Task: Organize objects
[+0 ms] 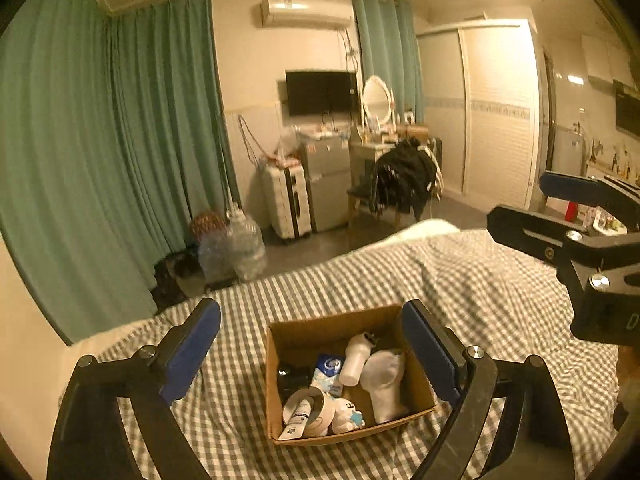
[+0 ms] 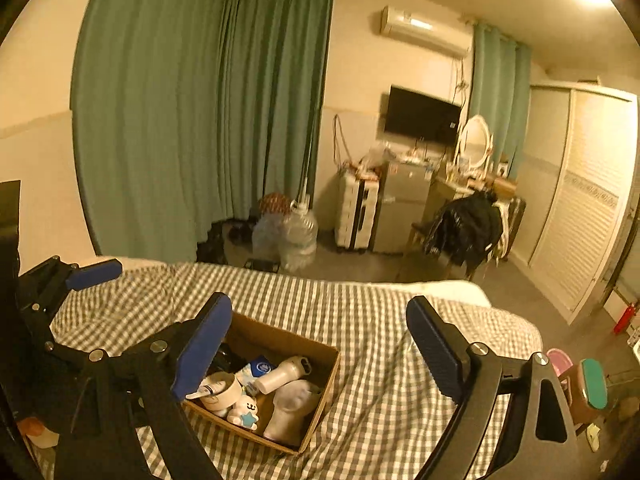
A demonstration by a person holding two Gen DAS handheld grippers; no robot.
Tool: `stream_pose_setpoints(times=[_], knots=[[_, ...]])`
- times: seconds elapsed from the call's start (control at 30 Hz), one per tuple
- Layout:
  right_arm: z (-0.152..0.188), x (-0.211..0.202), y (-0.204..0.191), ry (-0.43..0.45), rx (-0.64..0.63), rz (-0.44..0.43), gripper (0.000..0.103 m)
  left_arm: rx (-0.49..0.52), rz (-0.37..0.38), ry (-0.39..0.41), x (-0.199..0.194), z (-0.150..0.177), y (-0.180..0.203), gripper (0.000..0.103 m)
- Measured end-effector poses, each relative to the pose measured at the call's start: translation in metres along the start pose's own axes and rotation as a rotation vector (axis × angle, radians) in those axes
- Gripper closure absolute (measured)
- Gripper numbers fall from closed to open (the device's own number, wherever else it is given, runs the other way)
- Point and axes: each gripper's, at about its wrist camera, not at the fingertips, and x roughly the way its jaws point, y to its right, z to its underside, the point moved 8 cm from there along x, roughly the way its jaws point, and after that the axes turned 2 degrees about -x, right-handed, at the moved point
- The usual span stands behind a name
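Observation:
An open cardboard box (image 1: 298, 336) sits on the checked bed cover and shows in the right wrist view too (image 2: 280, 338). In it lie a white bottle (image 1: 356, 360), a white sock (image 1: 384, 384), a blue packet (image 1: 329, 368), a white cup (image 1: 316, 412) with a tube (image 1: 298, 420) in it, a small white toy (image 1: 347, 414) and something black (image 1: 292, 378). My left gripper (image 1: 312, 348) is open and empty above the box. My right gripper (image 2: 320, 344) is open and empty, above the box's right side. It shows at the right of the left wrist view (image 1: 516, 204).
The checked bed cover (image 1: 480, 280) spreads all round the box. Beyond the bed's foot are water jugs (image 1: 240, 248), a suitcase (image 1: 286, 200), a small fridge (image 1: 326, 184) and a chair with dark clothes (image 1: 404, 180). Green curtains (image 1: 120, 140) hang at left.

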Motion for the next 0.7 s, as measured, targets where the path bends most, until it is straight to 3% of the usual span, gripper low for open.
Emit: stream_pose_setpoints(times=[0.4, 0.7], knots=[[-0.002, -0.1, 0.009, 0.161, 0.002, 0.076, 0.004, -0.031, -0.065, 0.184, -0.095, -0.016, -0.011, 0.0], [0.044, -0.108, 0.014, 0.207, 0.054, 0.097, 0.002, -0.099, -0.103, 0.226, -0.102, 0.021, -0.02, 0.0]])
